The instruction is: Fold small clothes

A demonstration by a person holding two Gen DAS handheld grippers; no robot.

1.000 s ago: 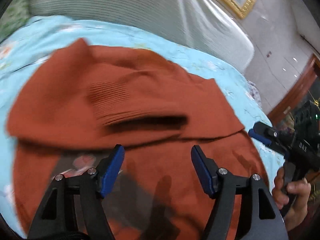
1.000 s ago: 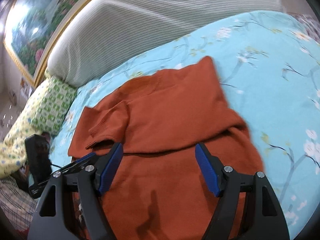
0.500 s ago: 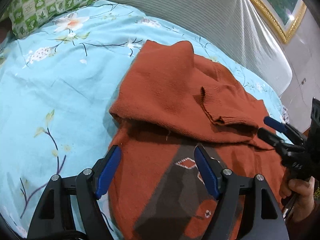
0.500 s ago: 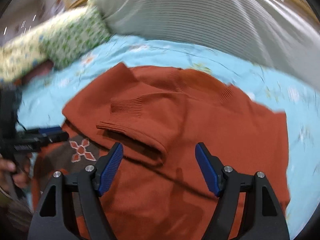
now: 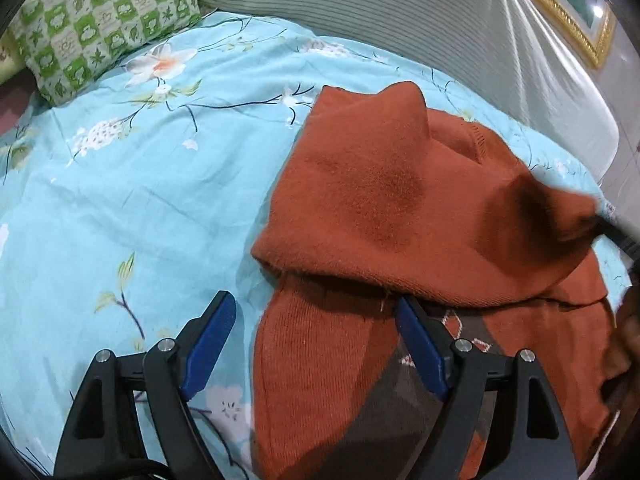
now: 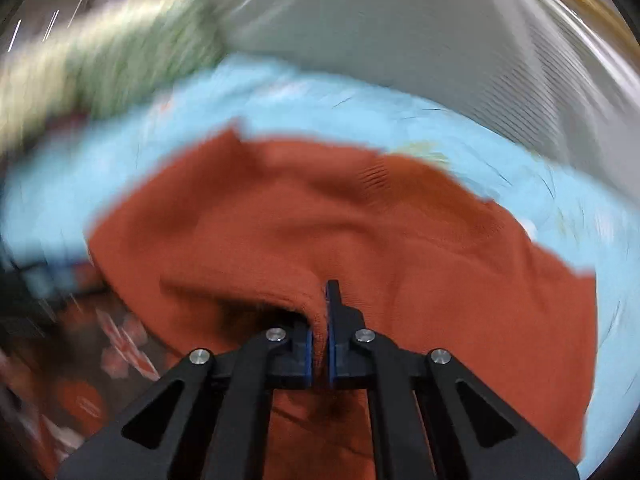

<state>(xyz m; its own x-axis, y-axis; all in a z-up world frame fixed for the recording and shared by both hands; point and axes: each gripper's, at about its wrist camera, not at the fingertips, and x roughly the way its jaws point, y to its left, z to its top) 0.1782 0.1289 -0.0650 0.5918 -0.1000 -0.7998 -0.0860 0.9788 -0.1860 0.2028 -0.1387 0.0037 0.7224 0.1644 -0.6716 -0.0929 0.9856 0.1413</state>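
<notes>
A rust-orange knit sweater (image 5: 384, 200) with a brown patterned front panel (image 5: 400, 396) lies on the light blue floral bedsheet (image 5: 132, 184), its upper part folded over the lower part. My left gripper (image 5: 316, 344) is open and low over the sweater's left edge, holding nothing. My right gripper (image 6: 319, 332) is shut on a fold of the sweater (image 6: 352, 232) and pinches the cloth between its blue pads. The right wrist view is blurred by motion. The right gripper shows only as a dark blur at the right edge of the left wrist view.
A green checked pillow (image 5: 104, 20) lies at the far left of the bed. A grey striped headboard cushion (image 5: 400, 24) runs along the back, with a gold picture frame (image 5: 560, 12) above it. Bare sheet lies to the left of the sweater.
My right gripper has shut on a fold of the sweater, having been open before. My left gripper has shifted left toward the sweater's left edge and stays open.
</notes>
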